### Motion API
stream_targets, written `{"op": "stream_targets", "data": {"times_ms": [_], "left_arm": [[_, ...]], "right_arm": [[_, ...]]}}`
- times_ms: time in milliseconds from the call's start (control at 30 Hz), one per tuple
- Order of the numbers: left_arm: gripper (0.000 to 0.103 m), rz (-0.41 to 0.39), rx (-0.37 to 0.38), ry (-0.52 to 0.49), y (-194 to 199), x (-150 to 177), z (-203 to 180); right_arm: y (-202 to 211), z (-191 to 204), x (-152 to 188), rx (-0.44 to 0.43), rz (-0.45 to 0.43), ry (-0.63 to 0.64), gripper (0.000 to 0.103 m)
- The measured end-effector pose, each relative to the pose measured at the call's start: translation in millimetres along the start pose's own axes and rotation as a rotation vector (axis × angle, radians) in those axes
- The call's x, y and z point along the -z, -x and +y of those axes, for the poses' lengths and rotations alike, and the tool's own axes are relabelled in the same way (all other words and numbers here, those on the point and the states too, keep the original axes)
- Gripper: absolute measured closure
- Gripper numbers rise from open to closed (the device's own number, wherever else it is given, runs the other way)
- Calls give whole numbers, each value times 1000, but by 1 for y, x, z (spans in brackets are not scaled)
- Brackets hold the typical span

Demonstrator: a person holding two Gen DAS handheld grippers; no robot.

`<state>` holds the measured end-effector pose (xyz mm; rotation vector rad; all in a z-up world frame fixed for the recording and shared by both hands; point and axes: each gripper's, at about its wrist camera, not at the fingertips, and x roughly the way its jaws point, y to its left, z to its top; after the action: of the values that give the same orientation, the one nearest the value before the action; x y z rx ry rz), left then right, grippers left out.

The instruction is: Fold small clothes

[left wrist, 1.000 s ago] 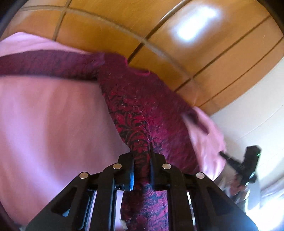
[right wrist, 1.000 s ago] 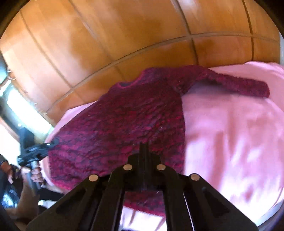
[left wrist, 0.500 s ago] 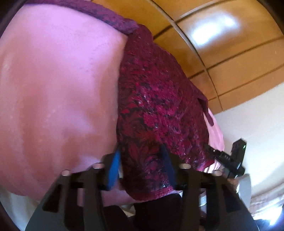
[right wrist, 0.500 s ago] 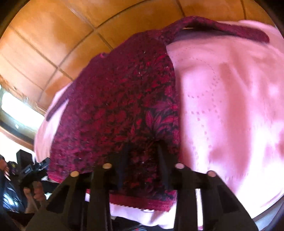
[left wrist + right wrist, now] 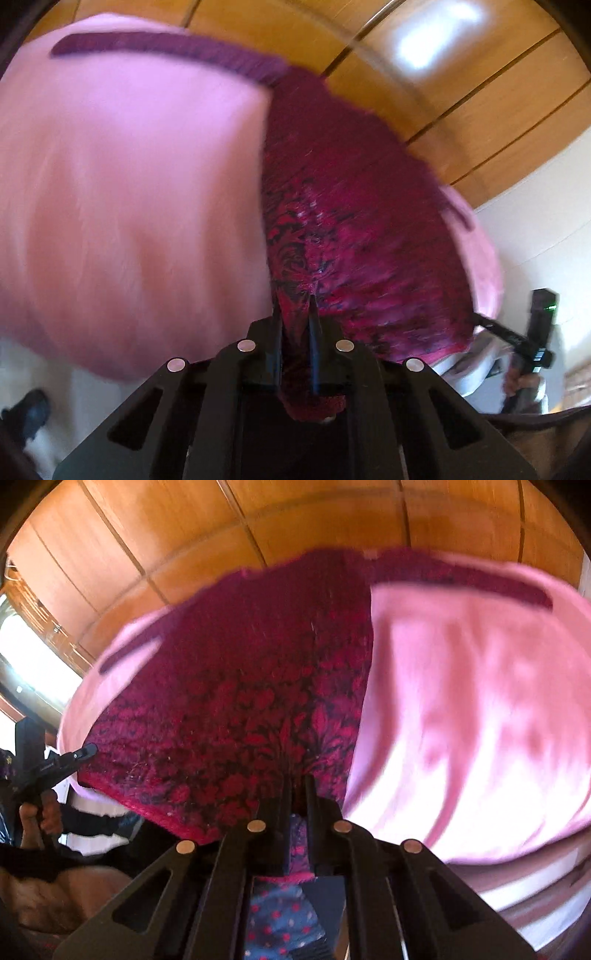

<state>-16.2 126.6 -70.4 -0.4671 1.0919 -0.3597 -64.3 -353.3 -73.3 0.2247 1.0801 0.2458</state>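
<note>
The surface is a bed [image 5: 122, 192] covered with a smooth pink sheet, and it fills most of both wrist views. At the far left, in the left wrist view, one dark red sleeve [image 5: 166, 48] of the sweater lies stretched flat along the far edge of the bed. To the right of the bare pink area lies the sweater [image 5: 351, 206] itself, a dark red knit with a black flower pattern, spread flat with its lower hem at the near edge of the bed.

The left gripper [image 5: 295, 314] is at the near left corner of the sweater; its fingers [image 5: 276, 325] are pinching a fold of the hem, and some knit hangs behind them. The right gripper [image 5: 297, 794] holds the near right corner of the hem, and its fingers [image 5: 309, 797] have just been closing and are pressed on the red cloth between them. In the right wrist view the other sleeve [image 5: 125, 653] lies on the sheet at the far left side, and the sleeve on the right runs along the far edge.

Behind the bed stands a wall of glossy orange-brown wooden panels [image 5: 184, 542] with dark joints. In the left wrist view a white wall [image 5: 535, 229] begins to the right of the panels. In the right wrist view bright daylight [image 5: 33, 657] comes in at the left. Both pictures are blurred.
</note>
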Motion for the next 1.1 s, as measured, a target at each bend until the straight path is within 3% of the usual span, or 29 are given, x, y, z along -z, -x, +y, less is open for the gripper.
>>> {"op": "stream_targets", "data": {"times_ms": [33, 100, 167, 200, 267, 367, 400, 433, 467, 500, 567, 667, 733, 767, 833, 900, 1033, 1100], "left_arm": [[90, 16, 6, -2, -4, 4, 1], [84, -5, -24, 1, -2, 1, -2], [77, -44, 8, 24, 5, -10, -2], [58, -65, 18, 35, 11, -14, -1], [43, -107, 34, 44, 14, -22, 0], [43, -94, 21, 14, -5, -40, -10], [47, -76, 4, 7, -10, -37, -11], [76, -41, -9, -10, -21, -36, -14], [84, -16, -26, -36, -27, -32, -17], [86, -21, -62, -75, -29, -26, -23], [89, -21, -69, -79, -22, -19, -25], [90, -13, -82, -59, -9, -6, -25], [80, -34, -116, -53, -4, -4, -29], [76, -64, -127, -36, -1, -11, -31], [49, -145, -122, -22, 2, -34, -37], [31, -249, -112, -40, 9, -54, -54], [30, -272, -83, -123, -22, -96, -89], [30, -261, -119, -174, -43, -107, -106]], "right_arm": [[-5, -5, 3, 8, 10, -14, 98], [-5, -15, 0, -63, 13, -61, 93], [8, -27, -8, -125, -37, -127, 65], [15, -34, -14, -133, -82, -157, 47], [18, -46, -26, -140, -135, -192, 46], [3, -55, -41, -175, -155, -234, 48], [-5, -55, -46, -174, -147, -238, 50], [-17, -50, -50, -173, -119, -238, 54], [-25, -45, -52, -164, -95, -224, 59], [-31, -37, -51, -89, -76, -171, 72], [-25, -29, -45, -53, -84, -124, 87], [-9, -30, -30, 4, -69, -102, 92], [-12, -36, -23, 4, -47, -107, 89], [-11, -44, -24, -38, -51, -149, 85], [-8, -55, -30, -86, -66, -200, 68], [-4, -66, -42, -104, -119, -249, 54], [8, -134, -76, -172, -281, -499, 46], [8, -171, -94, -171, -347, -607, 46]]}}
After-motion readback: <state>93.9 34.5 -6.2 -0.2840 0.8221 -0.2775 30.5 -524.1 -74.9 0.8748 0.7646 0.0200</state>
